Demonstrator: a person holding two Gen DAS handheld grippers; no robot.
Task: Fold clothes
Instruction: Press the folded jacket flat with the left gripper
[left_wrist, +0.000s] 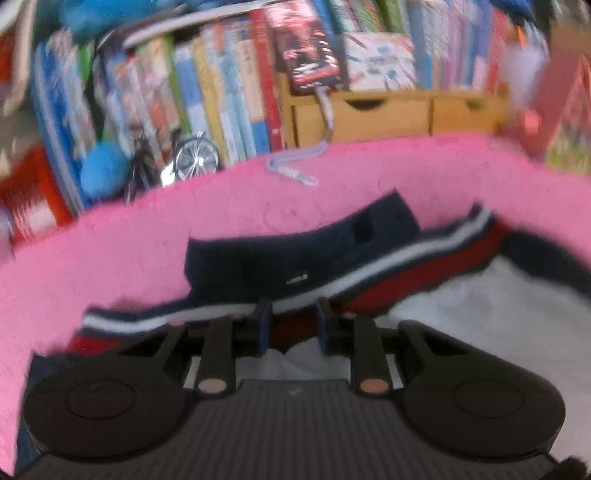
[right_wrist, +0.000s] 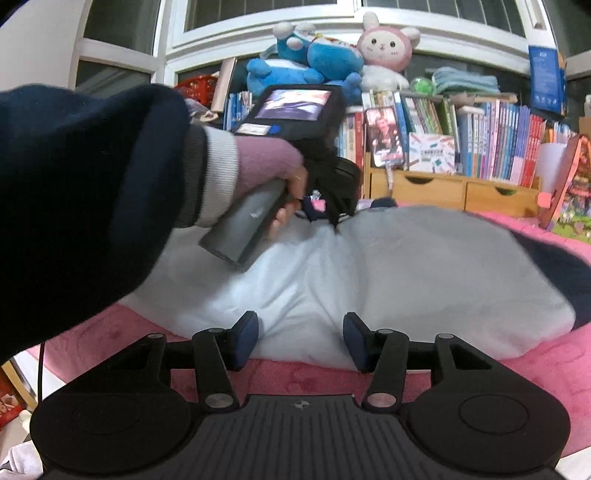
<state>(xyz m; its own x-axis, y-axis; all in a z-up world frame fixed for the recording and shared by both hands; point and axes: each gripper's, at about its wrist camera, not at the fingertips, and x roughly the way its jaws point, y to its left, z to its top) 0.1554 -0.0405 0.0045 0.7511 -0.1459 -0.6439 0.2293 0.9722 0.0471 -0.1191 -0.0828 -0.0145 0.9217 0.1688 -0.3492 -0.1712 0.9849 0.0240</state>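
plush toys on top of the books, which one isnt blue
The pink-hooded bunny plush, rightmost of the group under the window. The plush toys beside it are blue; it alone is pink and white with upright ears.

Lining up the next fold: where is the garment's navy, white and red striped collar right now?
In the left wrist view, the striped collar runs across mid-frame, just beyond the left gripper, on the pink fleece blanket.

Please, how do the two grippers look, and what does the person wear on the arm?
Both grippers, left gripper and right gripper, are black, with a ribbed base, two round discs and dark blue pads on the fingers. The left one has a grey handle and a small screen. The person wears a dark navy sleeve over grey and mauve cuffs.
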